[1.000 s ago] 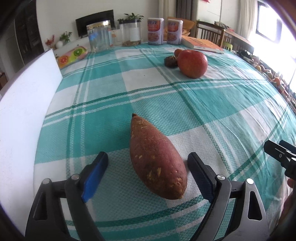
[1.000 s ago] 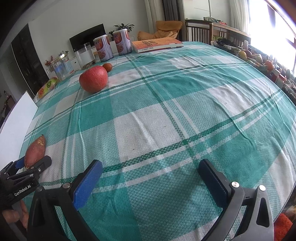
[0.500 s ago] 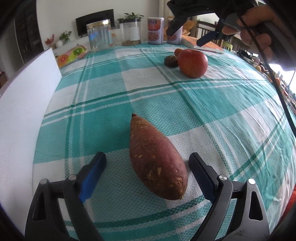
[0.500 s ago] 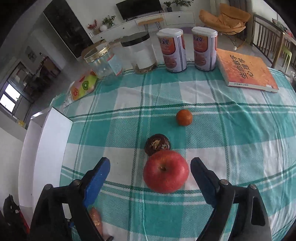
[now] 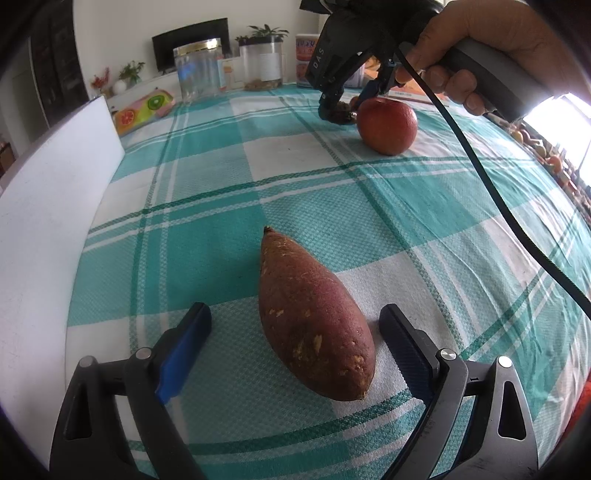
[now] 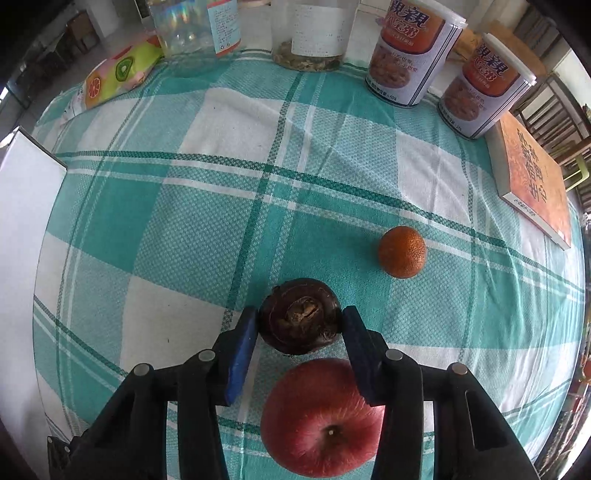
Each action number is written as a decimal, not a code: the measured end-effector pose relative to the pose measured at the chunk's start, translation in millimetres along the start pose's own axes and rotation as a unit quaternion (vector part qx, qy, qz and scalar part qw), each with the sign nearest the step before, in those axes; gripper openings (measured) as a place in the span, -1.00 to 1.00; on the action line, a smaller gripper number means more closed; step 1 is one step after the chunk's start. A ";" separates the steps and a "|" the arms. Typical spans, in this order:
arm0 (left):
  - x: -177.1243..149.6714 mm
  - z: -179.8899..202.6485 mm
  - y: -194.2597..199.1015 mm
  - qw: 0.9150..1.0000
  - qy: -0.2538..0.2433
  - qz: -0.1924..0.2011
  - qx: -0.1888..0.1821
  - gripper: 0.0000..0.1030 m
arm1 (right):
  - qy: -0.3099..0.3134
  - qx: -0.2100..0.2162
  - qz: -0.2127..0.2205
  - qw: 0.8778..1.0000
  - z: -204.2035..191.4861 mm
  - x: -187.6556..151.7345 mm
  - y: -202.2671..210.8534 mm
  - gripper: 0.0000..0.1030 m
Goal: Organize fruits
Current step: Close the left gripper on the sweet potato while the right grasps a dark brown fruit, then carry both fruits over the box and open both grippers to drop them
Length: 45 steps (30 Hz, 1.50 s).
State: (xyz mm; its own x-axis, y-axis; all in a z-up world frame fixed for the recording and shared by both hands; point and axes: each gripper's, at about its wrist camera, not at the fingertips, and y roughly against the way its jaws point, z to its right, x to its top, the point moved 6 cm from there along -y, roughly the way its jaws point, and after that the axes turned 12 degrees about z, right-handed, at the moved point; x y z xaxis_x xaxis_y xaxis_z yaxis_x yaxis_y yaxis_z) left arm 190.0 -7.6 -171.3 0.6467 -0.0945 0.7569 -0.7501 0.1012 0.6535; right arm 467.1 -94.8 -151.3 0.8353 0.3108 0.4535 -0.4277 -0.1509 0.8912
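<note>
Apple (image 6: 325,417) partly under right tool (image 6: 299,325).

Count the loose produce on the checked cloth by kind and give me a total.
Sweet potato: 1
Red apple: 1
Small orange citrus: 1
Dark brown round fruit, between the closing right gripper jaws: 1
Total: 4

On the tablecloth (image 6: 192,229): one sweet potato (image 5: 314,317), one apple (image 6: 321,417), one small orange (image 6: 402,252), one dark brown round fruit (image 6: 299,317). Along the far edge stand two labelled cans (image 6: 410,55), two clear jars (image 6: 192,26). One book (image 6: 532,181), one fruit-printed packet (image 6: 118,74).
</note>
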 end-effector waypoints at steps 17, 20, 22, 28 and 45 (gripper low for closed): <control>-0.7 0.5 1.4 1.000 -0.004 -0.002 0.000 0.83 | -0.131 0.047 0.104 0.985 36.5 -210.5 146.8 -0.09; -2.8 0.1 4.4 1.000 -0.004 -0.008 -0.001 0.83 | -0.167 0.060 0.108 0.978 31.3 -244.9 150.5 -0.09; -4.5 0.3 6.9 1.000 -0.003 -0.012 -0.002 0.81 | -0.180 0.061 0.113 0.975 26.8 -259.2 152.9 -0.09; -3.6 4.0 20.2 1.000 0.000 -0.013 -0.029 -0.18 | -0.194 0.059 0.115 0.973 14.7 -271.0 155.4 -0.09; 0.8 -194.1 225.1 0.962 0.259 0.062 -0.067 -0.71 | -0.032 0.304 0.151 0.940 -262.4 -175.6 217.4 -0.09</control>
State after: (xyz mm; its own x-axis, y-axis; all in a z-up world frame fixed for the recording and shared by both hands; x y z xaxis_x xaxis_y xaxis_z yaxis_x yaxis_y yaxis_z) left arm 48.5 207.4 -22.5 0.5618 0.4281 0.7079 -0.8237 0.2104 0.5265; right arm 136.7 64.1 -38.9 0.7348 0.1142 0.6686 -0.3883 -0.7374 0.5527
